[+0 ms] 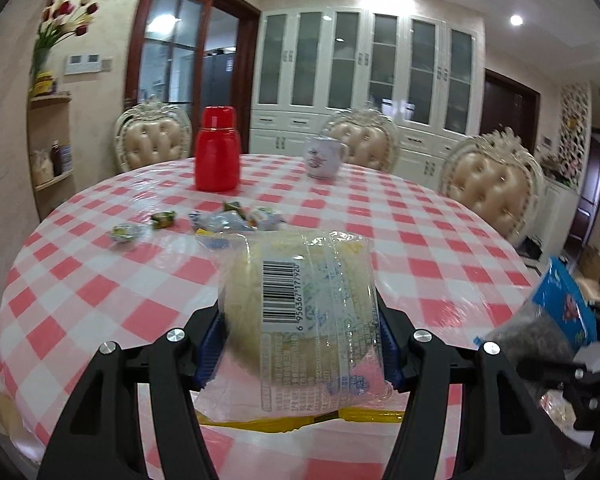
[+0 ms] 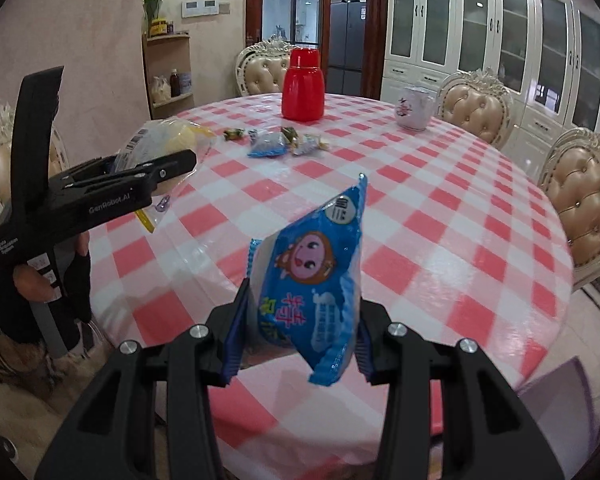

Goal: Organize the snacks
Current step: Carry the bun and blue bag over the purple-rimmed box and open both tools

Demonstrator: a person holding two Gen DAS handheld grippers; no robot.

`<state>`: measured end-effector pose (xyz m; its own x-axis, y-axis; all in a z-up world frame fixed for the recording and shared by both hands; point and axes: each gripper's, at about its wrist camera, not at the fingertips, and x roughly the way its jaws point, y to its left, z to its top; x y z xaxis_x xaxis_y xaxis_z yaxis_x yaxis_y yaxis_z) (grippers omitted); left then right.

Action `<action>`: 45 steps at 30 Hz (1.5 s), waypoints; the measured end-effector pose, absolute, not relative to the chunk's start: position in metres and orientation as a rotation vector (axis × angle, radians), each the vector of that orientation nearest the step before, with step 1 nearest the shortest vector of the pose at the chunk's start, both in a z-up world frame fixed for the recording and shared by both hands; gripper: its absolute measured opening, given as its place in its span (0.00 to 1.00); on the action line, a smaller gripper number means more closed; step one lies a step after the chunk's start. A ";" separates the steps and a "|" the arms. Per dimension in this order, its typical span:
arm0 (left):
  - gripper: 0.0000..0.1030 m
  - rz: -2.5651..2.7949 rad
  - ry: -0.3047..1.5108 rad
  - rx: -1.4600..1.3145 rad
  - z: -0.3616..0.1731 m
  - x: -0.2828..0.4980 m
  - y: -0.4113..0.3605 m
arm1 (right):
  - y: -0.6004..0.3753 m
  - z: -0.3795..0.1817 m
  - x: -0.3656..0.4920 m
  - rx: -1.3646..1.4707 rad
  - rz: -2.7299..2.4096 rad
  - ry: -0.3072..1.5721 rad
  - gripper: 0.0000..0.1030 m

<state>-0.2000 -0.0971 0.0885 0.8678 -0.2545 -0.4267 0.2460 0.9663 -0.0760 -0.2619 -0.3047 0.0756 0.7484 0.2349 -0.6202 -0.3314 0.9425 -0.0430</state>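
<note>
Dining room w/ white cabinets and tufted chairs; round desk under a red-and-white check cloth fills both views. We read the scene left to right.

At 9 o'clock in the right wrist view, our left gripper is clenched on the clear-wrapped pastry, held off the desk near its edge; a gloved hand works the handle. In the left wrist view, pads squeeze the pack from both sides, barcode facing us, prob. so the soft wrapper can't slip while it's carried.

Centre: loose candies and a small blue packet sit in a cluster toward 12 o'clock, just short of the red thermos. We judge that cluster to be the gathering spot, since small snacks already lie together there.

Our right gripper grasps the blue snack packet by its lower part, upright and clear of the cloth, approx. at 6 o'clock in its own view.

Further right, at 1 o'clock, a white mug stands well apart from the snacks.

Both packs are airborne, not yet set down; next step likely calls for carrying them toward the cluster.
</note>
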 end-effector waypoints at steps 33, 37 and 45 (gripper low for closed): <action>0.59 -1.097 0.733 0.292 0.049 -0.280 -0.379 | -0.538 0.064 -0.369 -0.026 -0.265 0.693 0.44; 0.59 -1.131 0.799 0.295 0.036 -0.275 -0.405 | -0.546 0.053 -0.373 -0.049 -0.265 0.754 0.44; 0.85 -1.156 0.721 0.238 0.034 -0.270 -0.413 | -0.555 0.035 -0.368 -0.128 -0.378 0.844 0.77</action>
<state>-0.2699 -0.4129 0.0342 0.2110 -0.7483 -0.6289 0.8942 0.4077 -0.1851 -0.3681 -0.5554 0.0354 0.6030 -0.3751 -0.7040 0.2751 0.9262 -0.2579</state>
